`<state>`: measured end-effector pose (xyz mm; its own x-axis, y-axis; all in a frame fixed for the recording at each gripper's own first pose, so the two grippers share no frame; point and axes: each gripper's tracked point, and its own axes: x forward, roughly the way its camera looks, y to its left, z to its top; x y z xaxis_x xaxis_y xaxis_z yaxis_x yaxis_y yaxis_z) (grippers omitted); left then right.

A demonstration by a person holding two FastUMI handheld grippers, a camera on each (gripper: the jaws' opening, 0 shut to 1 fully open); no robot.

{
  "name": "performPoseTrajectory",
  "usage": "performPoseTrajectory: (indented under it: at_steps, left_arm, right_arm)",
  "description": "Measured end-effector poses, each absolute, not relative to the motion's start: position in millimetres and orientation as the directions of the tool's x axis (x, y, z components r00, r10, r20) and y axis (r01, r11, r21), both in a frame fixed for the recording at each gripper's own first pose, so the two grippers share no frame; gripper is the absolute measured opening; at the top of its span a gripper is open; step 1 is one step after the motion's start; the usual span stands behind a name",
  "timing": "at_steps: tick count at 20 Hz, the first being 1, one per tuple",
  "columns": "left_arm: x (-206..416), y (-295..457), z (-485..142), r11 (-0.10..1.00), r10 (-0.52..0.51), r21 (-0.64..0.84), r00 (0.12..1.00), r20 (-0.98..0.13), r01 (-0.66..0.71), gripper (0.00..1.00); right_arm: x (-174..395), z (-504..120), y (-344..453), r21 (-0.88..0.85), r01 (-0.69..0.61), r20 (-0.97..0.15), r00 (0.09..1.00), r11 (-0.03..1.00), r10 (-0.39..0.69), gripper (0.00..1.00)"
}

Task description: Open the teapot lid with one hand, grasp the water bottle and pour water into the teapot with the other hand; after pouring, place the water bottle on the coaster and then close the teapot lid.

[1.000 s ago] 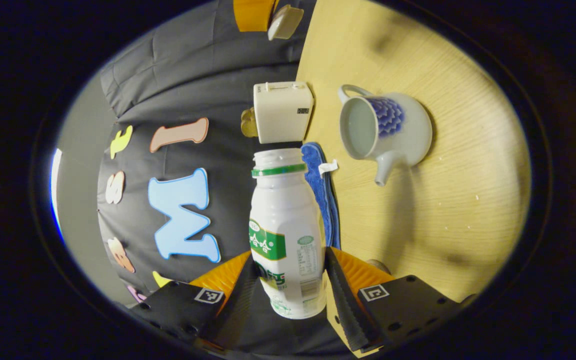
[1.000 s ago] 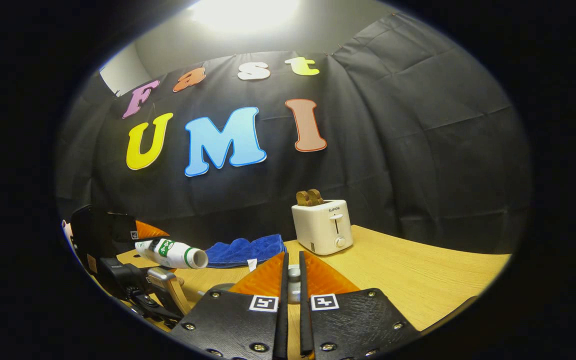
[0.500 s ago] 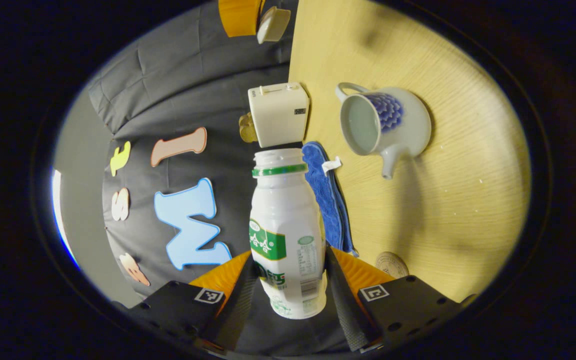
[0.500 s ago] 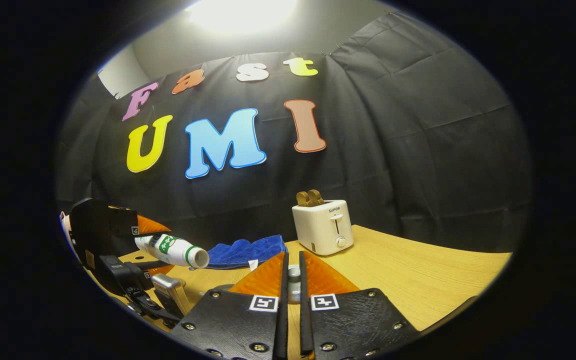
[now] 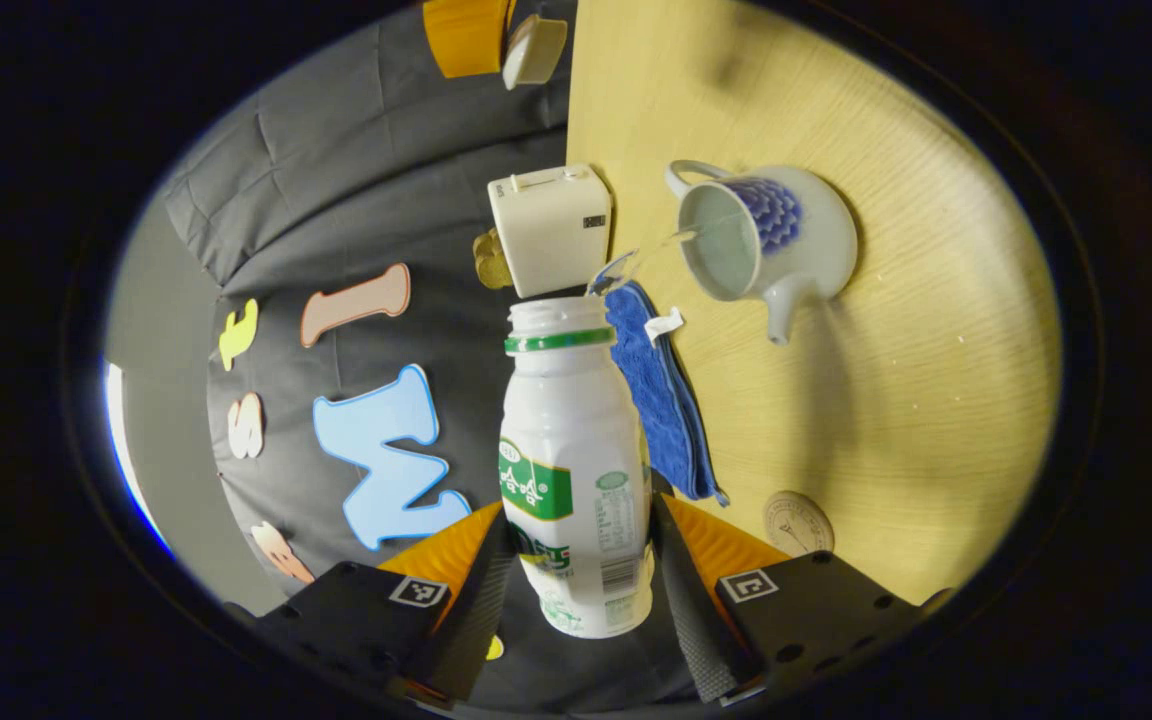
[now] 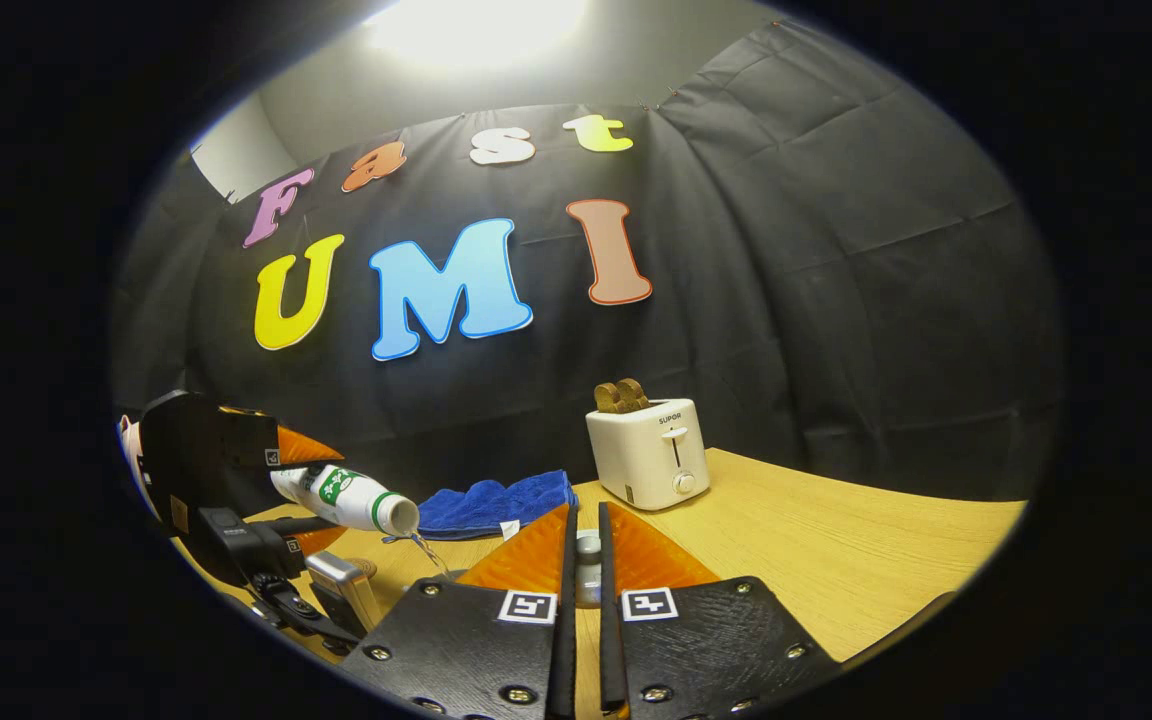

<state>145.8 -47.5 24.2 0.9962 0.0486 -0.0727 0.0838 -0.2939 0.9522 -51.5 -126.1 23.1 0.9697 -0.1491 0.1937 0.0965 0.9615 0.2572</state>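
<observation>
So the pour has just started. A second ago the water bottle (image 5: pixel 576 470) was tipped over with nothing coming out; now a thin stream of water (image 5: pixel 641 260) arcs from its mouth into the open teapot (image 5: pixel 766 240). In the right gripper view the same stream drops off the bottle's lip, so it's real and not glare.

The left gripper (image 5: pixel 581 560) is clamped on the lower body of the bottle, both fingers pressing on it, holding it roughly on its side over the table (image 5: pixel 886 380). The right gripper (image 6: pixel 584 570) is pinched nearly closed on a small grey knob, which I take to be the teapot lid (image 6: pixel 587 568), kept up off the pot.

The teapot sits lidless on the table, just right of the blue cloth (image 5: pixel 661 400) and the toaster (image 5: pixel 551 230). The coaster (image 5: pixel 798 523) waits nearer the bottle's base.

My guess: hold this tilt steady until the pot is filled, then bottle to coaster, lid back on.
</observation>
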Motion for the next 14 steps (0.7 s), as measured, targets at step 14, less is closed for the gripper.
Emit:
performPoseTrajectory:
  at_steps: [14]
  left_arm:
    - [147, -47, 36, -0.378, 0.05, 0.921, 0.996, -0.079, 0.092, 0.89]
  right_arm:
    - [-51, 24, -127, 0.269, 0.089, 0.192, 0.971, 0.959, -0.144, 0.09]
